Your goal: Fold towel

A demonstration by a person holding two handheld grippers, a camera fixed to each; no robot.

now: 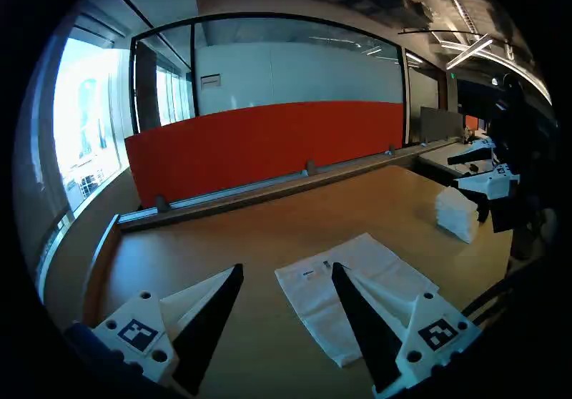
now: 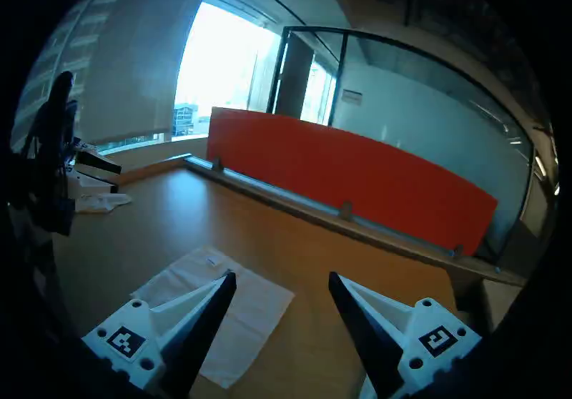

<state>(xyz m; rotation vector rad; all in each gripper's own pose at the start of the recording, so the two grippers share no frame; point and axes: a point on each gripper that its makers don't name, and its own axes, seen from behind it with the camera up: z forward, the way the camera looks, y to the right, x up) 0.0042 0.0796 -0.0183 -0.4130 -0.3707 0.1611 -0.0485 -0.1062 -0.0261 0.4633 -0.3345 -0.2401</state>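
Note:
A white towel (image 1: 361, 274) lies flat and unfolded on the wooden table (image 1: 236, 234), with a small label near one edge. My left gripper (image 1: 286, 267) hovers open above its near left part, and its right finger covers part of the cloth. In the right gripper view the same towel (image 2: 261, 302) lies low and left, and my right gripper (image 2: 281, 275) stands open over its right edge, holding nothing. Farther off, the right gripper (image 1: 480, 170) appears at the right of the left gripper view and the left gripper (image 2: 91, 168) at the far left of the right gripper view.
A stack of folded white towels (image 1: 457, 213) sits on the table at the right. A small white cloth (image 2: 104, 201) lies below the far gripper. An orange divider panel (image 1: 264, 145) on a rail runs along the table's back edge, with glass walls behind it.

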